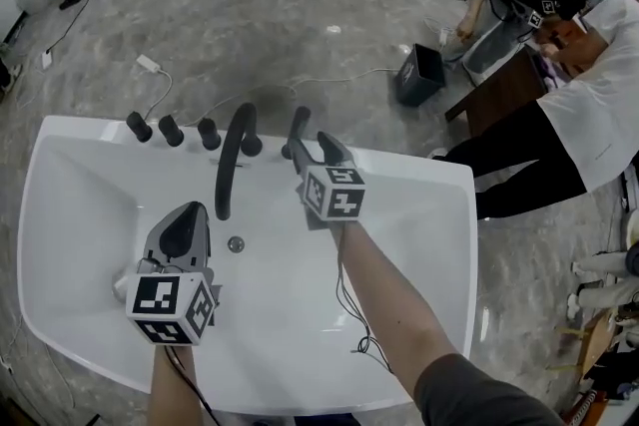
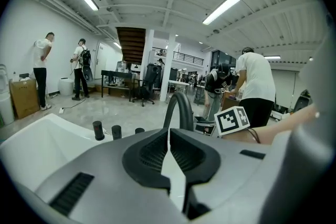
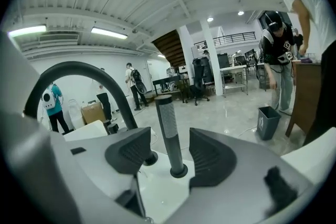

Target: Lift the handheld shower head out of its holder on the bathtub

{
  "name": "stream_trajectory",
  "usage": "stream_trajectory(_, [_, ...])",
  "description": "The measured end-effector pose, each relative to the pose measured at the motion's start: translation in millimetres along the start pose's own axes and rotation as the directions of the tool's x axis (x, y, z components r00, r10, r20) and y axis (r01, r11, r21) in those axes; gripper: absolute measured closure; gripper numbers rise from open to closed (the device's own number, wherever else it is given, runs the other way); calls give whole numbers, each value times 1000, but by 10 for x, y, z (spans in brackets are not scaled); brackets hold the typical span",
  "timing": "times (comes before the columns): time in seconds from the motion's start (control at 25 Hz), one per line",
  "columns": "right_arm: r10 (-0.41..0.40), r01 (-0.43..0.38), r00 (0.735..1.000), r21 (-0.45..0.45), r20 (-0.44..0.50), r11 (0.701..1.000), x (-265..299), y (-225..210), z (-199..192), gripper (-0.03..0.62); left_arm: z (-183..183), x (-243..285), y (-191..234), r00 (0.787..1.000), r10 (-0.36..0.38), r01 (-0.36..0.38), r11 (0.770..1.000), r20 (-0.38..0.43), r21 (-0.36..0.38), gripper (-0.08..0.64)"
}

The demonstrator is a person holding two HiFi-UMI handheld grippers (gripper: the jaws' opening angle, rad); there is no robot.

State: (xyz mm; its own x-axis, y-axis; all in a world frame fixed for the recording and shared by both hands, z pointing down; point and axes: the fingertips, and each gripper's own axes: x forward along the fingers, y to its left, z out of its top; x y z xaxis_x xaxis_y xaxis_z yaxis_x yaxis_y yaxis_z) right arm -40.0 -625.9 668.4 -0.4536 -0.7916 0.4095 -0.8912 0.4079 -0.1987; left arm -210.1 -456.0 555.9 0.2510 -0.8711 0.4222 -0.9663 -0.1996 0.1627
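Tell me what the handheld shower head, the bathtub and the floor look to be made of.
Handheld shower head: matte black, probably coated metal; its upper part shows a fine knurled or mesh texture.
Bathtub: glossy white, acrylic or ceramic, smooth with soft highlights; the look does not settle which.
Floor: polished grey stone or marble-look tile, veined and mirroring the ceiling lights.

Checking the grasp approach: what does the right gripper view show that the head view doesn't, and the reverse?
Right gripper view only: the right tongs open, with the shower head upright between them, untouched and seated in its holder. Head view only: the left tongs and the drain. Both: the arched spout and the white bathtub.
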Motion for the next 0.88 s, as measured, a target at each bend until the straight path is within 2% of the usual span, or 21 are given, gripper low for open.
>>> stream_trajectory(0.08, [10,-10,1000,7,10,1000,45,3,5,362,10,-2,34,1000,4,-4,1000,8,-12,537])
stream_trajectory(0.4, [43,-43,999,-60,4,997,259,30,-68,362,6,70,-9,1000,0,0,1000,14,-19,537])
stream_trajectory(0.56, [44,-43,999,-50,22,998,412,7,-27,362,-16,104,0,1000,-11,11,1000,14,-3,537])
stream_trajectory(0.72, [60,-61,998,-138,-7,989,546,90,-54,365,-71,98,43,1000,-7,7,1000,3,-8,537])
stream_trajectory(0.8, [45,-46,999,-150,-7,988,576,86,-36,384,-74,94,49,1000,-6,6,1000,1,-12,537])
stream_trajectory(0.84, [33,-33,999,-154,-6,988,582,68,-24,438,-76,94,51,1000,-5,5,1000,0,-14,537])
stream_trajectory(0.88, [24,-25,1000,-159,-8,987,586,53,-16,450,-80,95,57,1000,-3,3,1000,-1,-15,537])
